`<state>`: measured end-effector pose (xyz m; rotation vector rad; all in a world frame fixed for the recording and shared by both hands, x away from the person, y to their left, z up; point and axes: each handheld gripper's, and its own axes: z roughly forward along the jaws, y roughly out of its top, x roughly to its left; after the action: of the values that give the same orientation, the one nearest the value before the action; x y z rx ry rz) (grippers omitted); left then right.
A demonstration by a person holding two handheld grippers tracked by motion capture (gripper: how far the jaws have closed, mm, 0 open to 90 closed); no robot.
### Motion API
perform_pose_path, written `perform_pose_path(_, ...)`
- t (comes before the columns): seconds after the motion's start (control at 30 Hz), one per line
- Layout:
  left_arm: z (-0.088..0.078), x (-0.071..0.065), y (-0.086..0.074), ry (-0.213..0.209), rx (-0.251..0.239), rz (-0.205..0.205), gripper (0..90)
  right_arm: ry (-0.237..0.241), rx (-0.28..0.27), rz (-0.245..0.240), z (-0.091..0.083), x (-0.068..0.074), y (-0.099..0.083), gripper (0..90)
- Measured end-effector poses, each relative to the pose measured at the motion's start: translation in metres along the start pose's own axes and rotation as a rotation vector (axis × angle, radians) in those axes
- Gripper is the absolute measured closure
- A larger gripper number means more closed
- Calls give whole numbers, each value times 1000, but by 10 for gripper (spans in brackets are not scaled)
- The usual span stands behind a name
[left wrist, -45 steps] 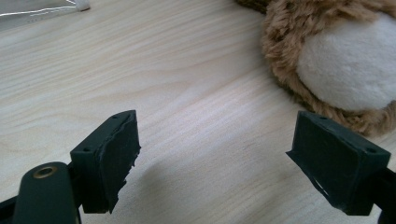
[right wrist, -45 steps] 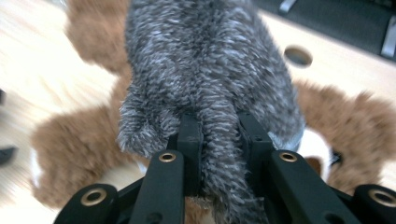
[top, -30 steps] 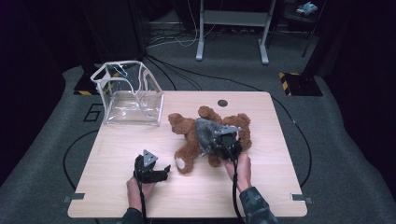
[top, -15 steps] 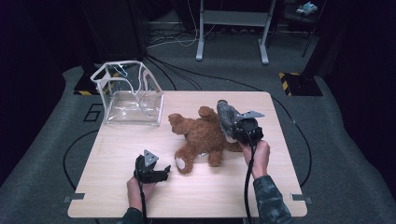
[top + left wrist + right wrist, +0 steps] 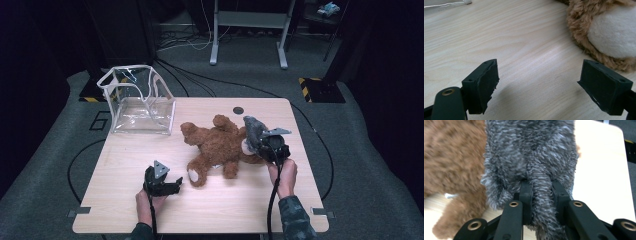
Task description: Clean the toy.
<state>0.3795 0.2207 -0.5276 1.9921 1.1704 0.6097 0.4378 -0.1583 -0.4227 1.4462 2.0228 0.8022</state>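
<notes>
Right gripper lifts a grey plush toy beside the brown teddy bear.

At centre right of the high view, the right gripper [image 5: 256, 136] is clamped on a fold of the fluffy grey plush toy [image 5: 531, 155], holding it over the sprawled brown teddy bear [image 5: 220, 147], probably to carry it toward the clear plastic bag [image 5: 137, 100] at upper left. The left gripper [image 5: 170, 187], jaws apart and holding nothing, waits on the light wooden table [image 5: 125, 165] by the bear's white-soled foot [image 5: 614, 32], likely ready to steady the bear.

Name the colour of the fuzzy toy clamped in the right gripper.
Grey fuzzy plush toy, clearest in the right gripper view.
</notes>
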Motion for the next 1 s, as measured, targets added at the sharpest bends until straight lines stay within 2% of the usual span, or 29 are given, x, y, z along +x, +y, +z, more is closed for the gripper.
perform_pose_path(0.13, 1, 0, 0, 6, -4, 13, 151, -5, 15, 18, 5, -3, -13, 750)
perform_pose_path(0.27, 0, 0, 0, 2, 0, 3, 152, -20, 48, 18, 10, -6, -25, 750)
perform_pose_path(0.4, 1, 0, 0, 12, -4, 12, 152, -25, 71, 37, 14, -15, -34, 750)
perform_pose_path(0.53, 1, 0, 0, 10, 2, 15, 152, -33, 34, 51, 2, -21, -23, 754)
perform_pose_path(0.7, 1, 0, 0, 10, 0, 8, 152, -61, -29, 25, -10, -23, 7, 756)
perform_pose_path(0.77, 1, -1, 0, 8, 5, 11, 151, -54, -23, 17, -6, -20, 15, 756)
perform_pose_path(0.83, 0, 0, 0, 8, 3, 11, 152, -58, 9, 10, 3, -17, 17, 756)
perform_pose_path(0.93, 0, 0, 0, 8, 0, 3, 152, -55, 46, 38, 17, -20, 10, 756)
perform_pose_path(1.0, 0, 0, 0, 6, 10, 20, 152, -53, 64, 73, 23, -27, 2, 757)
